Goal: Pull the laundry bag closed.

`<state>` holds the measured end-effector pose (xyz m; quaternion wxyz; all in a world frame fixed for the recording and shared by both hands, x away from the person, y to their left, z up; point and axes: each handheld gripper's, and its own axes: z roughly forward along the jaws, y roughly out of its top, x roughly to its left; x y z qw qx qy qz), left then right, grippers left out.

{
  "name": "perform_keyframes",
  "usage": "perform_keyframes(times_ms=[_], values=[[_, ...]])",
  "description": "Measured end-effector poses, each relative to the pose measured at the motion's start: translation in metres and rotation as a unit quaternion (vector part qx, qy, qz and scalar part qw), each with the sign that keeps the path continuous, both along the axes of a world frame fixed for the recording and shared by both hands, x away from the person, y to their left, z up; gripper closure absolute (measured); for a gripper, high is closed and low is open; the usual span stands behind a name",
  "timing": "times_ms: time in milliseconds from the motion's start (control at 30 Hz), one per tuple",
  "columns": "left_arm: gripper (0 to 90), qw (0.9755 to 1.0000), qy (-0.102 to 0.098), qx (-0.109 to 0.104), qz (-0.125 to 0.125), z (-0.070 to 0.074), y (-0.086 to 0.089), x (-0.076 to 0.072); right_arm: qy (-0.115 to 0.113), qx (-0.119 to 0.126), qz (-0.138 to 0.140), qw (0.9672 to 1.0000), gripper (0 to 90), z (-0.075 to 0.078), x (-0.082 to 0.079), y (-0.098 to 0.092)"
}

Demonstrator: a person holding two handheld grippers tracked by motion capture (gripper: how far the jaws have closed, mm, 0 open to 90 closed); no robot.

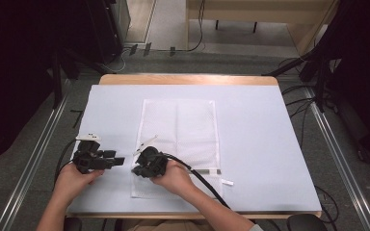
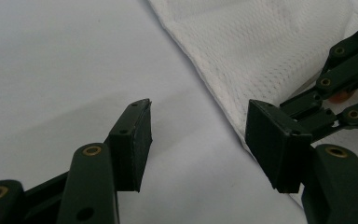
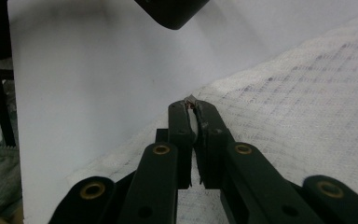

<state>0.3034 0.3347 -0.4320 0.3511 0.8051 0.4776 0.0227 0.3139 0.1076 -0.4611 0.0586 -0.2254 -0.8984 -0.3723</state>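
Observation:
A white mesh bag [image 1: 178, 130] lies flat in the middle of the table. My right gripper [image 1: 136, 169] is at the bag's near left corner. In the right gripper view its jaws [image 3: 193, 105] are shut on a thin fold of the mesh bag [image 3: 284, 93] at its edge. My left gripper [image 1: 120, 161] lies just left of the bag and points right, toward the other gripper. In the left gripper view the left gripper [image 2: 198, 126] stands open over bare table cover, with nothing between its pads and the edge of the mesh bag [image 2: 261, 46] beside its right jaw.
A pale cover [image 1: 260, 144] spreads over the wooden table [image 1: 188, 79]. A small white tag [image 1: 227, 182] and a dark strip [image 1: 207, 171] lie at the bag's near right corner. Metal rails run along the floor on both sides.

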Motion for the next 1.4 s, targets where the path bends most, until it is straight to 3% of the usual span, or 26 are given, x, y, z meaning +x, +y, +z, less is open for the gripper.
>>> perform_keyframes(times_ms=[133,300,433,667,900,1000,1233,1400], values=[[41.9,0.9999,0.007,-0.012,-0.001,0.001,-0.001,0.0,-0.009,0.005,0.004,0.9999,86.9,0.007,0.0,-0.002],[43.2,0.999,-0.005,-0.013,-0.043,0.003,-0.006,-0.004,-0.018,0.011,0.004,0.9998,86.9,0.014,0.002,-0.006],[44.9,0.9985,0.002,-0.011,-0.053,0.003,-0.01,-0.005,-0.024,0.013,0.0,0.9996,86.9,0.02,0.005,-0.008],[46.5,0.9967,0.007,-0.028,-0.076,0.005,-0.014,-0.007,-0.026,0.021,-0.009,0.9994,86.9,0.025,0.009,-0.01],[49.8,0.9947,0.037,-0.017,-0.094,-0.001,-0.023,-0.006,-0.029,0.031,-0.013,0.999,86.9,0.031,0.011,-0.011],[51.6,0.9938,0.041,-0.022,-0.101,-0.001,-0.027,-0.005,-0.028,0.033,-0.009,0.999,86.9,0.032,0.012,-0.011],[56.4,0.992,0.05,-0.01,-0.116,-0.003,-0.033,-0.005,-0.026,0.04,0.002,0.9989,86.9,0.035,0.01,-0.01],[66.9,0.9908,0.047,0.0,-0.127,-0.003,-0.036,-0.005,-0.023,0.04,0.022,0.9987,86.9,0.037,0.008,-0.01]])
